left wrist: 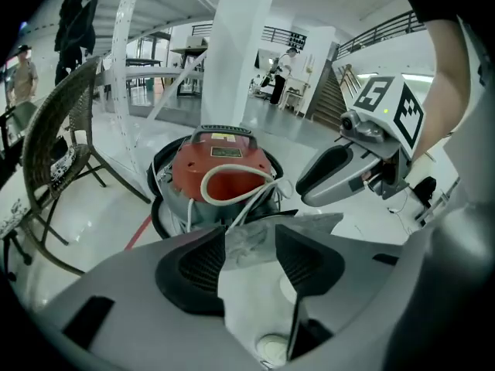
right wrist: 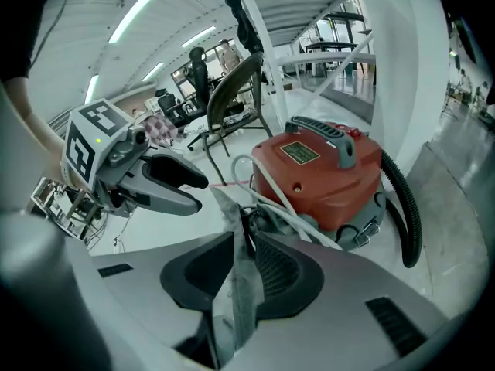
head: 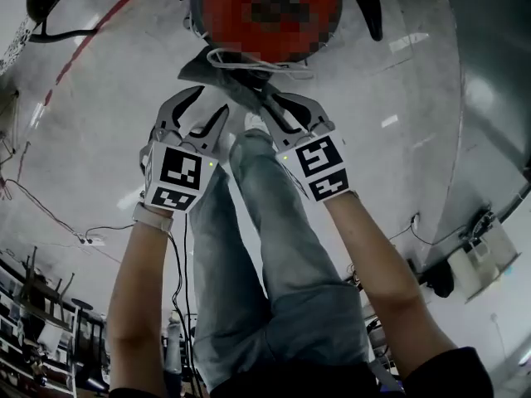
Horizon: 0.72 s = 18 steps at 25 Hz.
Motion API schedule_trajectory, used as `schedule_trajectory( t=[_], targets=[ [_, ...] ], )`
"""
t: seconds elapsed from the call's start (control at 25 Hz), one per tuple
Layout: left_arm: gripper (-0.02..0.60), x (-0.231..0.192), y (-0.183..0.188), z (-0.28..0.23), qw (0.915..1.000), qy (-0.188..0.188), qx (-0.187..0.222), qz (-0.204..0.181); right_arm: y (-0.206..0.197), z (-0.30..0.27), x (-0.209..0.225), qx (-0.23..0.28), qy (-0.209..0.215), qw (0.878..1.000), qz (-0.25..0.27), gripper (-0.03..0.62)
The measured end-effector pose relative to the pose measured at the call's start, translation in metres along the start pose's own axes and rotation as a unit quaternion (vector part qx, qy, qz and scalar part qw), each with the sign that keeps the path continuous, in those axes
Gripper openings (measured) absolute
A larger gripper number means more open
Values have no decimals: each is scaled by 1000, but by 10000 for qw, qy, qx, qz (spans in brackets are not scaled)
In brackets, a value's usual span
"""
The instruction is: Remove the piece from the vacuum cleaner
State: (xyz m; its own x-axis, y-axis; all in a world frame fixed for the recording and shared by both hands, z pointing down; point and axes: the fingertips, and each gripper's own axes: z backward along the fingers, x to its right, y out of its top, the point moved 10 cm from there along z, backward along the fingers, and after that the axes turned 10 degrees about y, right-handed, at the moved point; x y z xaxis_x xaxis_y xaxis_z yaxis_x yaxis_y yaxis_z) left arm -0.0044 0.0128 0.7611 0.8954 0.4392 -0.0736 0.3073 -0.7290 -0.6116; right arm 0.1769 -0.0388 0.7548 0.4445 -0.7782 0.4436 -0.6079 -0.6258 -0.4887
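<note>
Floor (head: 99, 123): pale and glossy, with a red line running across it far left of the cleaner.
Legs (head: 274, 264): the person's own, in blue jeans, straight below the camera and near to both grippers.
Vacuum cleaner (head: 224, 15): a red drum with a grey handle on top, standing on the floor at the far side, ahead of both grippers.
Chair (left wrist: 58, 137): woven back and dark legs, well apart to the left of the cleaner.
Hose (right wrist: 406, 207): black and ribbed, curving down the cleaner's right side.
Grey piece (head: 228, 77): a thin, crumpled sheet held off the floor just near of the cleaner, spanning between the two grippers; whether its far edge touches the cleaner cannot be told.
Left gripper (head: 207, 106): jaws spread, with the grey piece lying across the gap; the pads do not press on it.
Right gripper (right wrist: 240, 257): jaws pressed together, pinching the grey piece edge-on.
Cord (left wrist: 232, 180): white, looped over the cleaner's near side.
</note>
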Motion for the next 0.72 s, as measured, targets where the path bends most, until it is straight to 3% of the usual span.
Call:
schedule_trajectory(
  t=[0.36,0.72],
  targets=[
    [275,-8,-4,-31,9973,157,-245,-679,-12,-25,12,-159,105,9998,41,95],
    [282,3,5,-55,9802,-289,-470,-1902,-11,-33,17,-173,43,9998,55,97]
  ],
)
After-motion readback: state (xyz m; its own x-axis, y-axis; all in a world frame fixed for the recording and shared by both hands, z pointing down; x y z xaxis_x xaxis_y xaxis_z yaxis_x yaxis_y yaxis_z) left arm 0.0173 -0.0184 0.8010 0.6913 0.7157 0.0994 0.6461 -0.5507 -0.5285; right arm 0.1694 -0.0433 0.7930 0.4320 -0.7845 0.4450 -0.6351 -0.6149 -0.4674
